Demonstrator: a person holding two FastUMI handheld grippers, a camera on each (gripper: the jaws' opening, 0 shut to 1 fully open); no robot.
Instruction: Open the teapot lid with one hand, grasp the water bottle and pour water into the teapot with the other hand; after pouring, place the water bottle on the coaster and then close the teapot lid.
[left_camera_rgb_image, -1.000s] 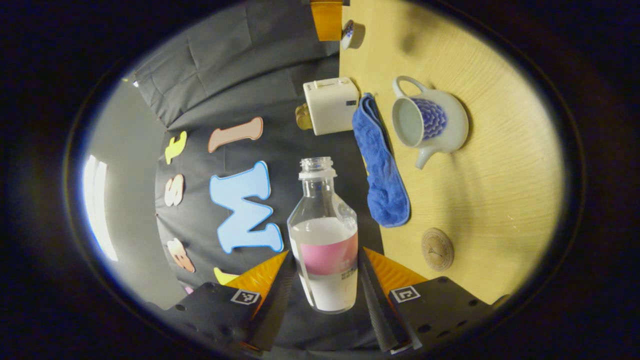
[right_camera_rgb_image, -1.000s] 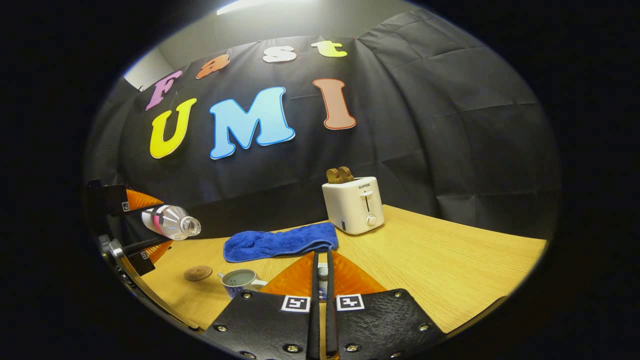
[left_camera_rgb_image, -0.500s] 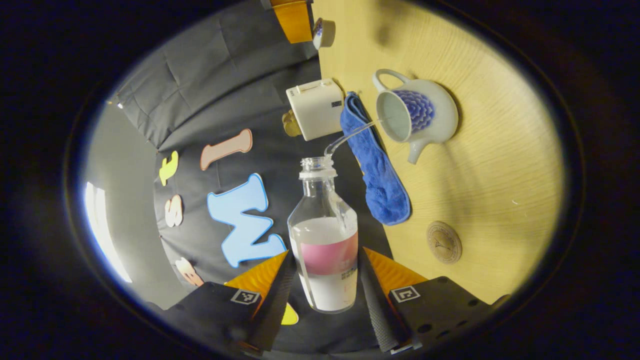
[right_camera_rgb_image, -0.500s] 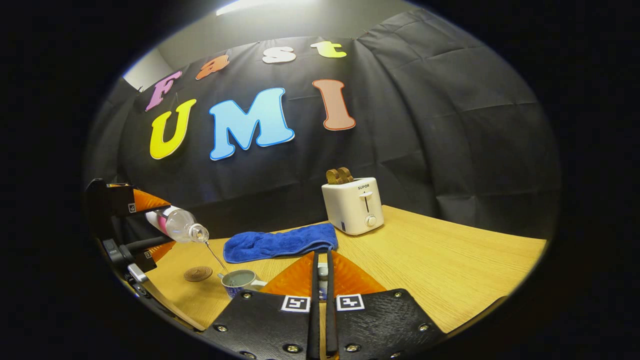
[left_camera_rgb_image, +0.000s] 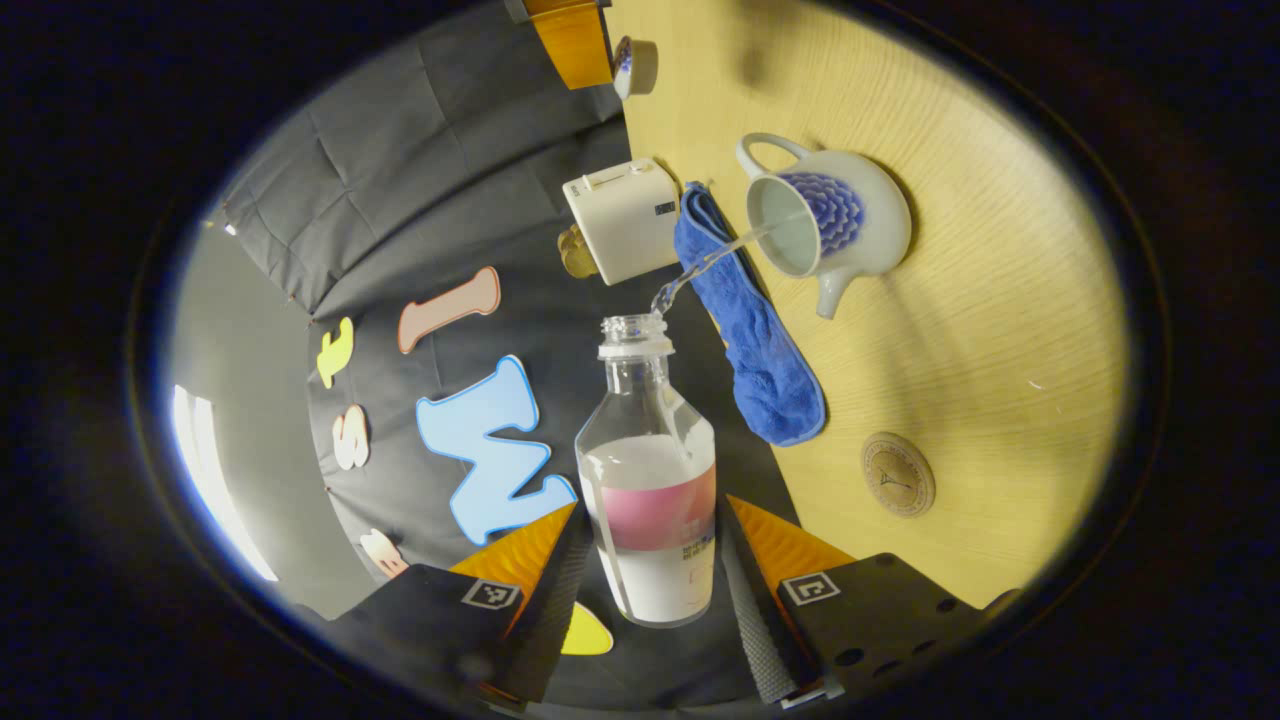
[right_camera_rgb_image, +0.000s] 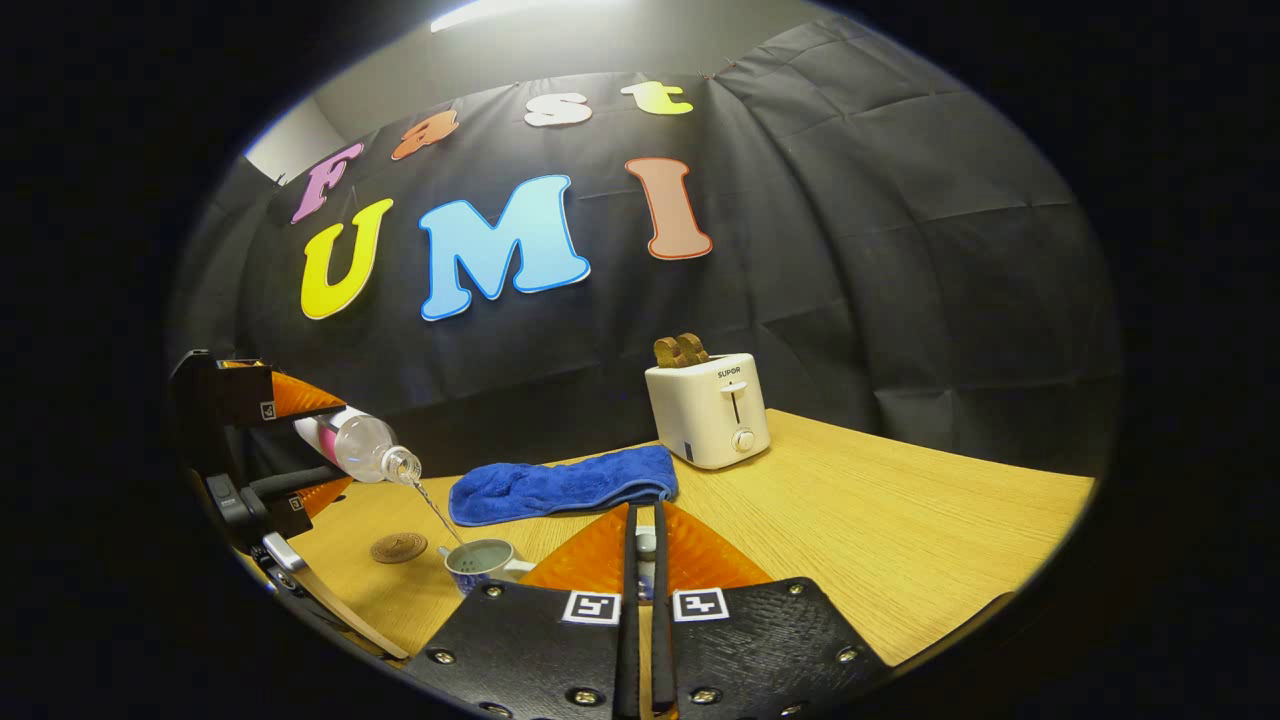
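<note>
The pale wooden surface is carrying a white toaster, a folded blue towel and a round woven coaster under black cloth walls; the left gripper, jaws clamping the clear water bottle, is streaming water into the open white-and-blue teapot at 1 o'clock; the right gripper jaws are pinching narrow on the small teapot lid.

Dim overhead light, fisheye-warped edges
</note>
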